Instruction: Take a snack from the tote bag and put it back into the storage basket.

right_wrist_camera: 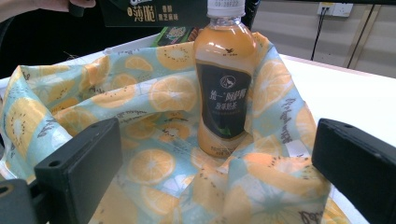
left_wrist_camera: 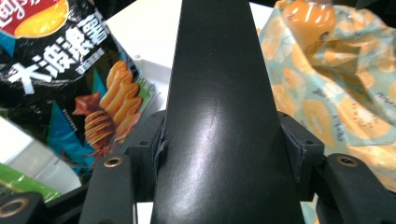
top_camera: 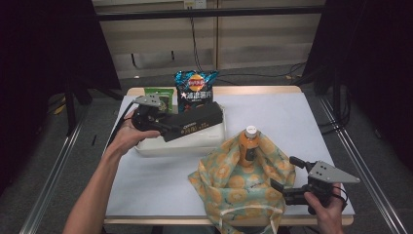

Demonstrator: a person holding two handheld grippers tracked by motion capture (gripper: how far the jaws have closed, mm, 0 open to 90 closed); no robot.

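Observation:
My left gripper (top_camera: 165, 127) is shut on one end of a long black snack box (top_camera: 197, 122), holding it level above a white tray (top_camera: 160, 146). In the left gripper view the black box (left_wrist_camera: 219, 107) runs up between the jaws. An orange drink bottle (top_camera: 250, 144) with a white cap stands upright inside an orange-print cloth bag (top_camera: 234, 183). My right gripper (top_camera: 287, 174) stands open at the bag's right edge, nothing between its fingers. In the right gripper view the bottle (right_wrist_camera: 226, 79) and the bag (right_wrist_camera: 149, 121) lie just ahead of the open jaws.
A blue chips bag (top_camera: 196, 91) and a green packet (top_camera: 159, 96) stand behind the tray at the table's far edge. The chips bag (left_wrist_camera: 60, 70) is close on the left in the left gripper view. White table surface (top_camera: 287, 117) extends to the right.

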